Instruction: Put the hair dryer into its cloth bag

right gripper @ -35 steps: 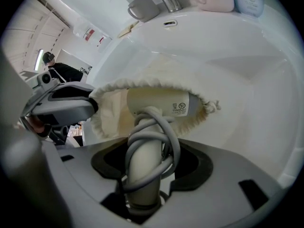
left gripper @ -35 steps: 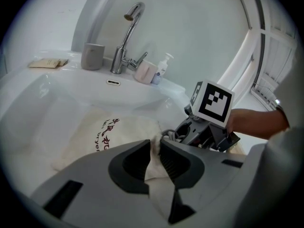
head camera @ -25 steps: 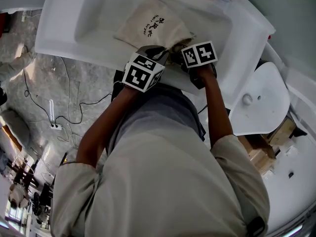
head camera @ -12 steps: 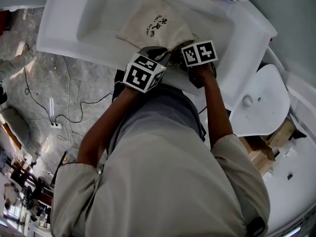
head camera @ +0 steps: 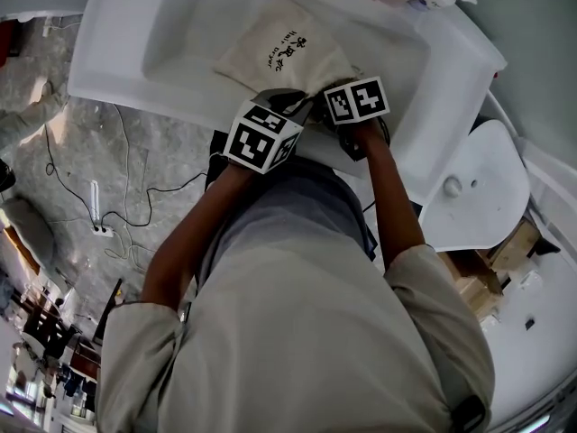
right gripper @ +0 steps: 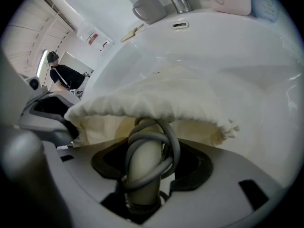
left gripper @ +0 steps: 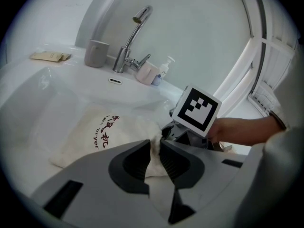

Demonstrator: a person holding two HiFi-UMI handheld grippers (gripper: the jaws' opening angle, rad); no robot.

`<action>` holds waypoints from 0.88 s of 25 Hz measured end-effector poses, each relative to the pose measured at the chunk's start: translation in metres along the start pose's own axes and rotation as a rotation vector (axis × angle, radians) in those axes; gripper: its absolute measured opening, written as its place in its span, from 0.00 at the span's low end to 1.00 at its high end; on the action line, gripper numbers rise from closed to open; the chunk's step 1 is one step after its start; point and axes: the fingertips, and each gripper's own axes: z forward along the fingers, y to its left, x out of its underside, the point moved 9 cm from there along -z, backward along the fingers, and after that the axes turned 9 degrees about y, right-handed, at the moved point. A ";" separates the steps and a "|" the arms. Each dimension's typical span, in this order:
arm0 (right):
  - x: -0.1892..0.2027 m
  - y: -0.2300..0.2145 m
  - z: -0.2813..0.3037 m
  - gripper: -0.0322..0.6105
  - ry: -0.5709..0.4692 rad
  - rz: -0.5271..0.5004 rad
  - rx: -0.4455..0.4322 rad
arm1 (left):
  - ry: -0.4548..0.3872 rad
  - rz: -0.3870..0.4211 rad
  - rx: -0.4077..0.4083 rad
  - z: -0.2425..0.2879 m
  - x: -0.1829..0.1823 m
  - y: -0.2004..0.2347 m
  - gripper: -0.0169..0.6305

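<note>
White washbasin (head camera: 135, 43) holds the cloth bag (head camera: 279, 48), its rim pinched in the left gripper (left gripper: 154, 151) while the right gripper (right gripper: 149, 172) clamps the cord-wrapped hair dryer (right gripper: 142, 160), head apparently inside the mouth, handle not yet in

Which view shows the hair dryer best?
The right gripper view: the hair dryer, wrapped in its cord, sits clamped in the right gripper, its end inside the cloth bag. Head and left gripper views hide it.
</note>
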 end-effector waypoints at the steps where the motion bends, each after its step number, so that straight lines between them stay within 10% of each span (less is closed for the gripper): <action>1: 0.000 -0.001 0.001 0.44 0.001 0.001 0.001 | 0.001 -0.007 0.003 0.000 0.000 0.000 0.13; 22: -0.013 -0.004 0.010 0.44 -0.079 -0.020 0.038 | -0.002 -0.059 0.041 0.000 -0.002 0.002 0.13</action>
